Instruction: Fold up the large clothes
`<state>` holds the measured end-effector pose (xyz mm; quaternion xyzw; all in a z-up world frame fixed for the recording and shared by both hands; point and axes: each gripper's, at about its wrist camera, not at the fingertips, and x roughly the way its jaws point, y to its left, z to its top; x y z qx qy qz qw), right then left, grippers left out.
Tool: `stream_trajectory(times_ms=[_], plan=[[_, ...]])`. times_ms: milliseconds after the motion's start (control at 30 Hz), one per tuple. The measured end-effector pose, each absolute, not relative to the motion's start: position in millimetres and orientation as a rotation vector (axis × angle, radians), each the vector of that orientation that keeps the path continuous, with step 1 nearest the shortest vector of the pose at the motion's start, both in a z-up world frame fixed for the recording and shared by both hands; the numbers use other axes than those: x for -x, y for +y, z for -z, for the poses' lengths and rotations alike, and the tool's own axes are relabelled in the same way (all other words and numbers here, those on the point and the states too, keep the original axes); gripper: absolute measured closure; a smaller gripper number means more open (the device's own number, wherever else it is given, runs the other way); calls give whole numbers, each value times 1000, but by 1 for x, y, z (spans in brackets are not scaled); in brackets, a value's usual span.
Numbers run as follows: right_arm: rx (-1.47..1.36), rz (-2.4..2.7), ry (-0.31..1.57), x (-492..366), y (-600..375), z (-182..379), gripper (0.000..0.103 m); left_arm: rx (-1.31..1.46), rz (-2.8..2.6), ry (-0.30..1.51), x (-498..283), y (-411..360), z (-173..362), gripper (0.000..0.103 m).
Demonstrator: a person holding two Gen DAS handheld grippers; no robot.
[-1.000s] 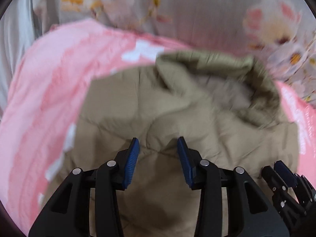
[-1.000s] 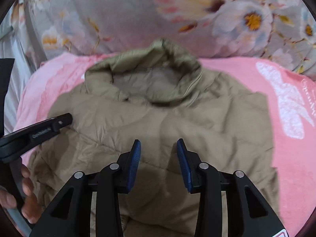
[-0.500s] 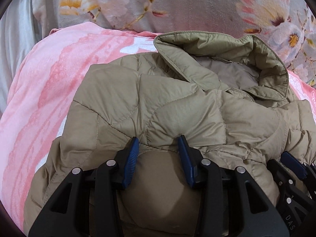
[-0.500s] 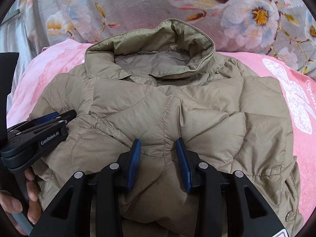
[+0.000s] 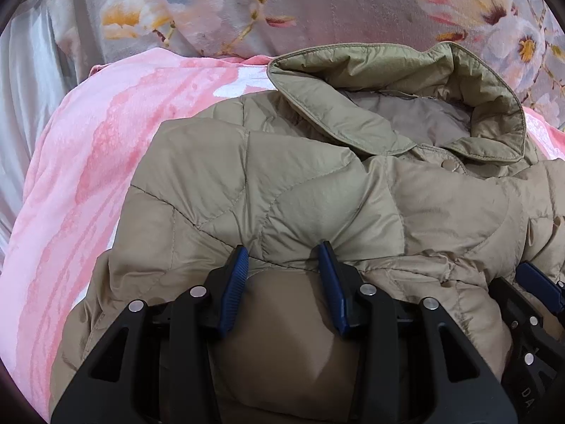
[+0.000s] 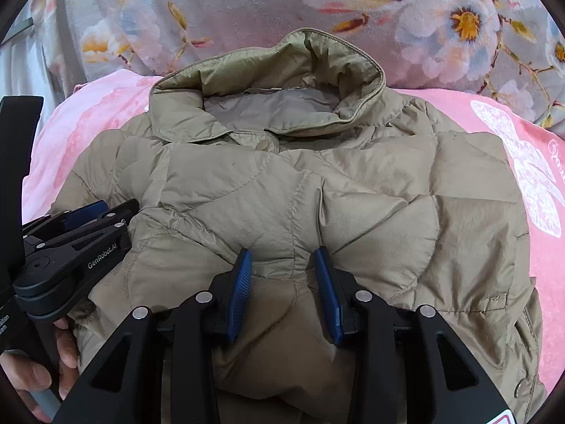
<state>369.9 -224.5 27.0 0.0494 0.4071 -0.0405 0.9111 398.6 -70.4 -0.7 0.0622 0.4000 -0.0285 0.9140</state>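
Garment: I have a tan quilted puffer jacket point(image 6: 300, 190) lying on a pink patterned blanket point(image 5: 81, 176) spread over the bed, its stand-up collar point(image 6: 282, 67) at the blanket's far edge, against a grey floral cushion point(image 6: 229, 3).
Left gripper point(image 5: 282, 258): my jaws are clamped on a bunched fold of the jacket's near end, with fabric filling the gap.
Right gripper point(image 6: 282, 258): likewise clamped on a fold of the same near end, just beside the left gripper.
Key relation: the jacket's long axis runs straight away from both sets of jaws, from the held end to the collar. Neither hand looks clearly nearer the collar.
Judgement: I read this as a lengthwise fold, the held end going forward toward the collar; the puffy fill may spring back.
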Motion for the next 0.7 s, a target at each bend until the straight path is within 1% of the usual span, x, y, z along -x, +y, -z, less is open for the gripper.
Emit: stream_trajectory(times_ms=[133,200,233,267,300,333,367,433,467,567,633,700], plan=[[-105,81,840,-370,-225,-27,66,-134,58,824,-399,-71,0,63],[-126,54,848,-370,-227,-30,63,-109,91,842,-399,-66,-7,63],[-149,34,860,-369,-231,-34,59,-86,126,870,-399,-61,-13,60],[-184,16,864,-367,-237,-39,54,-42,170,902,-400,-54,-21,54],[-238,1,841,-362,-246,-48,53,51,243,933,-403,-43,-33,46],[-284,-1,806,-358,-256,-58,50,146,291,932,-407,-31,-47,41],[-337,14,769,-357,-269,-70,47,200,300,917,-411,-23,-57,40],[-440,24,755,-367,-289,-79,47,293,283,877,-429,-9,-78,33],[-525,26,753,-377,-302,-80,47,319,278,875,-440,-7,-83,31],[-660,32,761,-402,-321,-73,47,386,275,942,-481,-11,-71,31],[-727,37,781,-420,-329,-64,46,459,295,1036,-504,-17,-48,31],[-790,20,805,-434,-334,-51,47,503,296,1069,-514,-20,-33,32]])
